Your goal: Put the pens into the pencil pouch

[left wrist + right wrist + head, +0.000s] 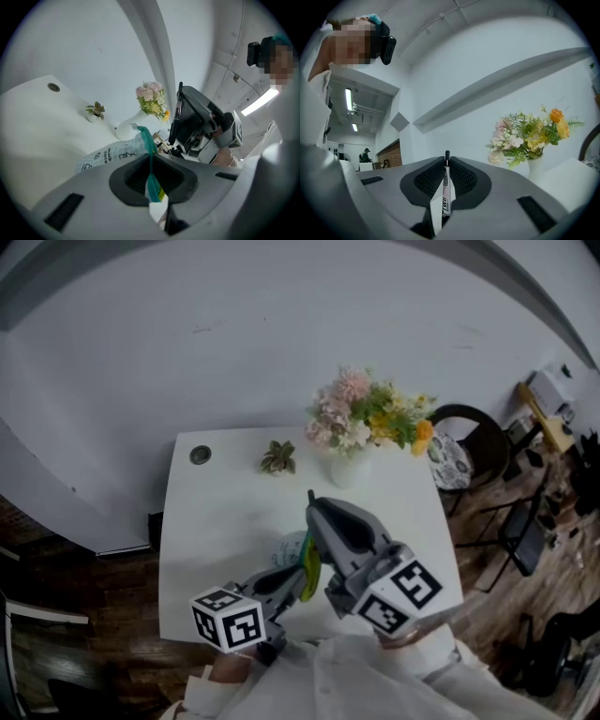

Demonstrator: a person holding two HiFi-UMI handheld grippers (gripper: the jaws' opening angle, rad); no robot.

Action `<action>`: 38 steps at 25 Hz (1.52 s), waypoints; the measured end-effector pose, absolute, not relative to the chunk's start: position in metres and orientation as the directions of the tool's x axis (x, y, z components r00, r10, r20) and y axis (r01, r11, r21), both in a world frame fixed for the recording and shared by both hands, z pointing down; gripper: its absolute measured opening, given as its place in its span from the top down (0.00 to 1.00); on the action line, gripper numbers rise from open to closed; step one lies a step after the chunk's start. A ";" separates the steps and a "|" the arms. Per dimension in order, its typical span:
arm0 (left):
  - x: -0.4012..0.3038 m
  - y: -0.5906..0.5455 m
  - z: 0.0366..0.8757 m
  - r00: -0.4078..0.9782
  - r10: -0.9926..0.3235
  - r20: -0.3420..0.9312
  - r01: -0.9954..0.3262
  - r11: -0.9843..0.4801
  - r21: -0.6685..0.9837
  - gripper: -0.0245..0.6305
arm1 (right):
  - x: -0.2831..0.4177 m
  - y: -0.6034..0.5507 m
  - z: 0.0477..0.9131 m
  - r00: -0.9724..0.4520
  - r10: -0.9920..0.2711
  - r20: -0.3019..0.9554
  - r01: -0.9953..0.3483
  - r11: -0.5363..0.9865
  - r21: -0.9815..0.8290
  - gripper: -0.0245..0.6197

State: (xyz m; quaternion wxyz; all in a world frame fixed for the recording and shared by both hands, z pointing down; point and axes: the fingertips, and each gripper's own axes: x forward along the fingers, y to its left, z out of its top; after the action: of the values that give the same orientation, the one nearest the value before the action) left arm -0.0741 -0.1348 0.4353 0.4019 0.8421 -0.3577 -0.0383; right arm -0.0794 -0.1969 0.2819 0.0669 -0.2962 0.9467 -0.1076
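Observation:
A white printed pencil pouch (pixel 110 155) with a teal zipper edge lies on the white table (pixel 216 521). My left gripper (pixel 152 183) is shut on that teal edge and holds it lifted. In the head view the pouch (pixel 292 547) shows between the two grippers, with my left gripper (pixel 298 582) at the lower left. My right gripper (pixel 446 164) is shut on a white pen (pixel 446 190) with a black cap that stands upright between the pads. It hangs above the table to the right of the pouch, pointing roughly level (pixel 312 507). The left gripper view shows the right gripper (pixel 199 122) beyond the pouch.
A white vase of pink and yellow flowers (pixel 361 427) stands at the table's far edge, with a small potted plant (pixel 278 457) to its left and a round cable hole (pixel 200 455) in the far left corner. A dark chair (pixel 473 451) stands right of the table.

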 end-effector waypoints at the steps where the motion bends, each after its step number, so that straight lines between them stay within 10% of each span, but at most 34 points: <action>1: -0.075 -0.135 0.435 0.742 -0.633 0.223 -0.571 -0.421 0.704 0.93 | -0.081 -0.196 0.281 -0.819 -0.569 -0.073 -0.539 0.806 -0.243 0.90; 38: -0.096 -0.133 0.430 0.766 -0.598 0.235 -0.586 -0.502 0.636 0.93 | -0.078 -0.169 0.306 -0.785 -0.619 -0.036 -0.599 0.772 -0.212 0.90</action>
State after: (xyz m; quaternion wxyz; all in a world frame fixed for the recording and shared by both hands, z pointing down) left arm -0.0955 -0.1331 0.4305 0.3636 0.8666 -0.3416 -0.0078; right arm -0.0778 -0.1685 0.3058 0.0520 -0.3241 0.9398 -0.0949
